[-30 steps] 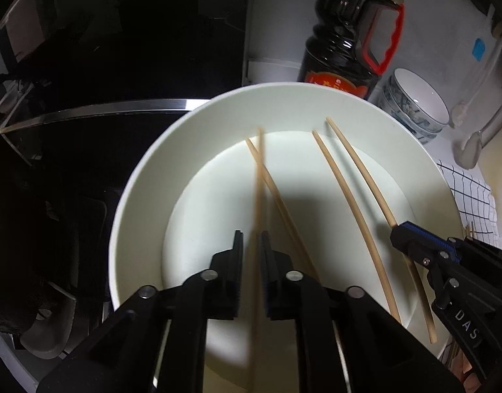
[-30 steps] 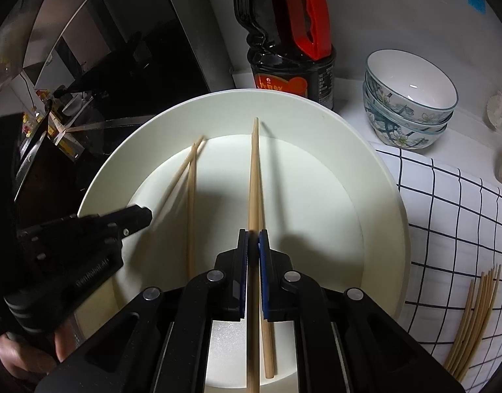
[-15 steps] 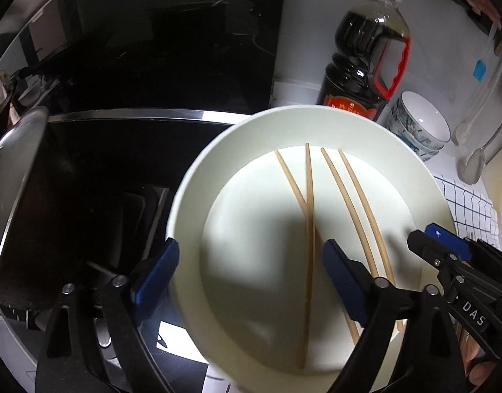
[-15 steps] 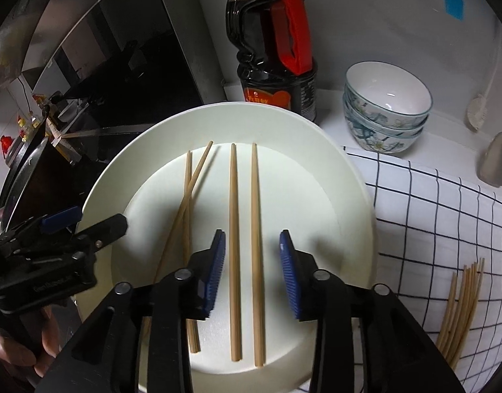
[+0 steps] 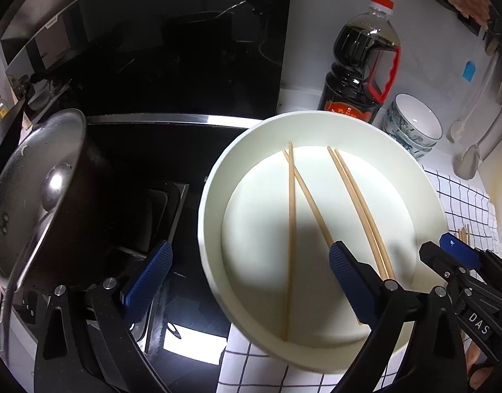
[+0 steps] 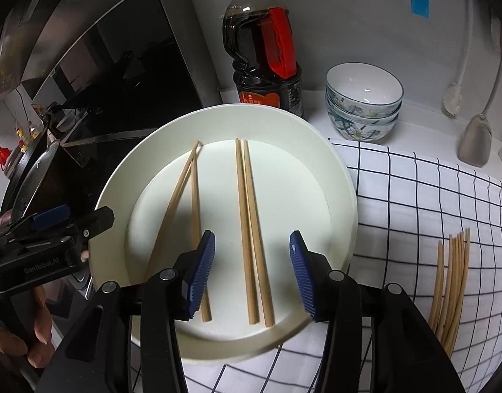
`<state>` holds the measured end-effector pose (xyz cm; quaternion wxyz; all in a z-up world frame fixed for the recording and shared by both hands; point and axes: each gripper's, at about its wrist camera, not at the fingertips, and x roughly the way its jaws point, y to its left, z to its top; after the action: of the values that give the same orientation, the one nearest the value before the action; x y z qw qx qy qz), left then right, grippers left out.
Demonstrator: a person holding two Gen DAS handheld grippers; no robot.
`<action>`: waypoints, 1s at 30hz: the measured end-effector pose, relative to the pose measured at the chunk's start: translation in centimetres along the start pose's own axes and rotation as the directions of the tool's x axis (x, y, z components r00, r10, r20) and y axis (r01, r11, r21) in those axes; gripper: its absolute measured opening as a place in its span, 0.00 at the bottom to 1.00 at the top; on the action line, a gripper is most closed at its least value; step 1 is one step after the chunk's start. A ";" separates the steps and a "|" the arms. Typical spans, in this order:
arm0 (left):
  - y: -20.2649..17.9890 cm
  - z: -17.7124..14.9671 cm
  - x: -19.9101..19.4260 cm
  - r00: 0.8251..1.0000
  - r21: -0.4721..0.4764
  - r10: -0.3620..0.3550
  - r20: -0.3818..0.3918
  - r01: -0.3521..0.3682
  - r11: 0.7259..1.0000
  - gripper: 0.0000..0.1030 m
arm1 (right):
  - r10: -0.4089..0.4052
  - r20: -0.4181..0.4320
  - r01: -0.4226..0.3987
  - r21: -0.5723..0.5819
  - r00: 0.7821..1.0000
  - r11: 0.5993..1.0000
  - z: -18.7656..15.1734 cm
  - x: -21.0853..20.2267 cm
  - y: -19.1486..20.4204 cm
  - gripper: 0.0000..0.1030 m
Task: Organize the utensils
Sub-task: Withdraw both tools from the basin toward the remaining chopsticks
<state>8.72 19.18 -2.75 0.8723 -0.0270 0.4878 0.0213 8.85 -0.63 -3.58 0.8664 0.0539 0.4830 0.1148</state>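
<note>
The white worktop (image 6: 424, 137) carries a checked cloth (image 6: 414, 196), a dark bottle (image 6: 267, 65) and stacked bowls (image 6: 363, 101) behind it. A cream plate (image 6: 336, 177) sits partly on the cloth; loose chopsticks (image 6: 450, 281) lie at its right.

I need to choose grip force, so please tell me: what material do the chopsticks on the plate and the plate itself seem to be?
The chopsticks on the plate look like bamboo or light wood: matte tan, thin, with no shine. The plate looks like glazed ceramic, possibly melamine: smooth cream surface with a soft sheen and a thick raised rim. The pictures cannot settle which.
</note>
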 end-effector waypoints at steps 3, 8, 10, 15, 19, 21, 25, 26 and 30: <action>0.0 -0.1 -0.6 1.000 0.011 0.000 0.011 0.000 1.000 0.92 | -0.005 0.008 0.005 -0.001 1.000 1.000 -0.4 -0.7 0.4 0.45; 0.1 -0.2 -1.9 0.999 0.024 0.000 0.033 0.000 1.000 0.92 | -0.008 0.025 0.008 -0.003 1.000 1.000 -0.8 -1.9 1.0 0.45; 0.2 -0.3 -2.3 0.999 0.029 -0.006 0.040 0.005 1.000 0.92 | -0.013 0.035 0.013 0.001 0.999 1.000 -1.0 -2.4 1.3 0.46; -0.3 -0.6 -3.4 0.998 0.063 -0.023 0.062 0.019 0.998 0.93 | -0.025 0.063 0.024 0.021 0.998 0.999 -1.9 -3.7 1.5 0.47; -1.0 -1.2 -4.0 0.996 0.095 -0.053 0.068 0.046 0.994 0.93 | -0.040 0.073 0.036 0.047 0.997 0.998 -2.6 -4.5 1.2 0.47; -1.3 -1.5 -4.0 0.996 0.107 -0.073 0.060 0.066 0.992 0.93 | -0.051 0.071 0.047 0.060 0.996 0.997 -3.0 -4.8 0.8 0.47; -2.5 -1.9 -3.8 0.993 0.138 -0.107 0.041 0.100 0.985 0.93 | -0.078 0.079 0.071 0.089 0.994 0.993 -3.8 -6.0 0.0 0.51; -2.9 -2.0 -3.7 0.993 0.147 -0.115 0.036 0.108 0.983 0.93 | -0.084 0.080 0.076 0.097 0.993 0.992 -4.1 -6.2 -0.4 0.51; -5.1 -2.5 -3.5 0.989 0.188 -0.145 0.015 0.140 0.972 0.93 | -0.112 0.074 0.101 0.140 0.991 0.985 -5.5 -7.1 -2.3 0.51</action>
<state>5.03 13.83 -0.92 0.8770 0.0202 0.4721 -0.0869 0.91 -4.71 -1.07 0.8846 0.0915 0.4562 0.0328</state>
